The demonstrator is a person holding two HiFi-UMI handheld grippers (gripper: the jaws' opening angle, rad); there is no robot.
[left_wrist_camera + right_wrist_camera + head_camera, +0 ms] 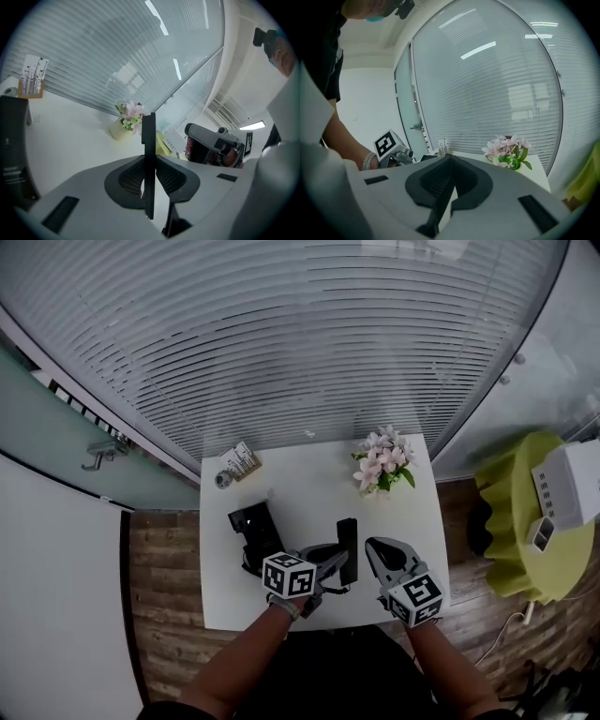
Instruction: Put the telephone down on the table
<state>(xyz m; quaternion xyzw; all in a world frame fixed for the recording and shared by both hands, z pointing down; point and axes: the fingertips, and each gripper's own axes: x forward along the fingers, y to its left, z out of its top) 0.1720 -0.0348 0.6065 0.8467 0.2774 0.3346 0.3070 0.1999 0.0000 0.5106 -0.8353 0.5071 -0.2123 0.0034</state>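
The telephone (348, 549) is a slim black slab, and my left gripper (337, 565) is shut on its near end over the front part of the white table (300, 493). In the left gripper view the telephone (148, 136) stands edge-on between the two pads of that gripper (149, 161). I cannot tell whether it touches the table. My right gripper (372, 547) is just to the right of the telephone, shut with nothing in it. In its own view the right gripper (449, 159) has its jaws together.
A black box-like object (253, 531) sits on the table's left side. A pot of pink flowers (382, 463) is at the back right and a card holder (242, 462) at the back left. A yellow-green stool (520, 531) with a white box (567, 486) is right of the table.
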